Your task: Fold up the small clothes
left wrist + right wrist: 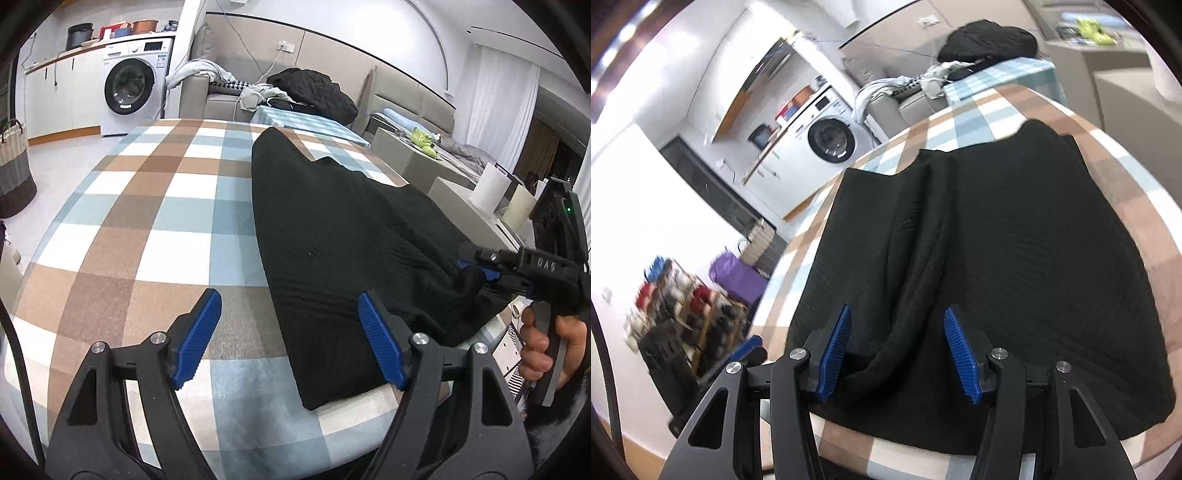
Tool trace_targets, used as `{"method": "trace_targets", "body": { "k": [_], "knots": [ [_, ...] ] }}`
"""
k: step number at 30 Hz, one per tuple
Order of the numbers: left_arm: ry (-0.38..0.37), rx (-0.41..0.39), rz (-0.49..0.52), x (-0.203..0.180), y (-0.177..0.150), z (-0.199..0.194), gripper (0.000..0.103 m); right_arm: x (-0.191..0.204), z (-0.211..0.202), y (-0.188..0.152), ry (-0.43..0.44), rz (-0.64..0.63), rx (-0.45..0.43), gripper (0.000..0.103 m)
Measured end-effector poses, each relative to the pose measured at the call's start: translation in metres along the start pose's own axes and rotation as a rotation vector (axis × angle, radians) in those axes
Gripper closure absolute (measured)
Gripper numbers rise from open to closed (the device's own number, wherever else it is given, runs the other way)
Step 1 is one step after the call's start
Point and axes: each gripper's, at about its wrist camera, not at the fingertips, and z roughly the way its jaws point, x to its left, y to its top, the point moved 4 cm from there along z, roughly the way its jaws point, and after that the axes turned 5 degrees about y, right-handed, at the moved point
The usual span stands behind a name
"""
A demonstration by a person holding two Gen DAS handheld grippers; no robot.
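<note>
My left gripper (290,338) has its blue ribbed pads spread wide, pressing on nothing; the near left edge of the black ribbed knit garment (332,236) lies between them, just beside the right pad. My right gripper (895,354) stands half apart, straddling a raised ridge of the same cloth at its near hem. I judge it unclamped, since both pads show clear of the fabric. The garment lies flat along the table under a brown, white and blue checked cloth (147,206), its hem towards me.

The risk I see: if the right gripper closes on that ridge, it may catch only the top layer, so the fold drags unevenly and bunches. The left one, set at the very edge, could close on the checked cloth too and pull it along.

Both grippers tilt down towards the table. In the left view, a hand (546,350) holds the right gripper's handle low at the near right corner.
</note>
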Motion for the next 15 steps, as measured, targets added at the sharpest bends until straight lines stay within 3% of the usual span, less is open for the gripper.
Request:
{"method": "trace_targets", "body": {
  "k": [1,3,5,6,8,11,12,15],
  "knots": [
    [-0.002,0.004,0.003,-0.001,0.0,0.002,0.029,0.002,0.005,-0.002,0.004,-0.007,0.02,0.049],
    [0.003,0.008,0.016,-0.005,-0.003,0.003,0.029,0.003,0.016,-0.009,0.011,-0.012,0.065,0.061],
    [0.004,0.012,0.02,-0.007,-0.004,0.005,0.029,0.007,0.022,-0.013,-0.024,-0.056,0.092,0.089],
    [0.001,0.013,0.022,-0.008,-0.004,0.005,0.029,0.009,0.022,-0.014,-0.03,-0.079,0.098,0.093],
    [0.006,0.01,0.023,-0.007,-0.005,0.005,0.029,0.019,0.005,-0.009,0.058,-0.097,0.055,0.097],
    [0.005,0.01,0.021,-0.005,-0.005,0.006,0.029,0.02,-0.015,-0.006,0.124,-0.067,0.033,0.098],
    [0.007,0.012,0.021,-0.004,-0.005,0.007,0.029,0.011,-0.017,-0.009,0.104,-0.038,0.042,0.098],
    [0.008,0.031,0.02,-0.003,-0.007,0.011,0.029,-0.011,-0.006,-0.021,-0.088,-0.08,0.115,0.098]
  ]
}}
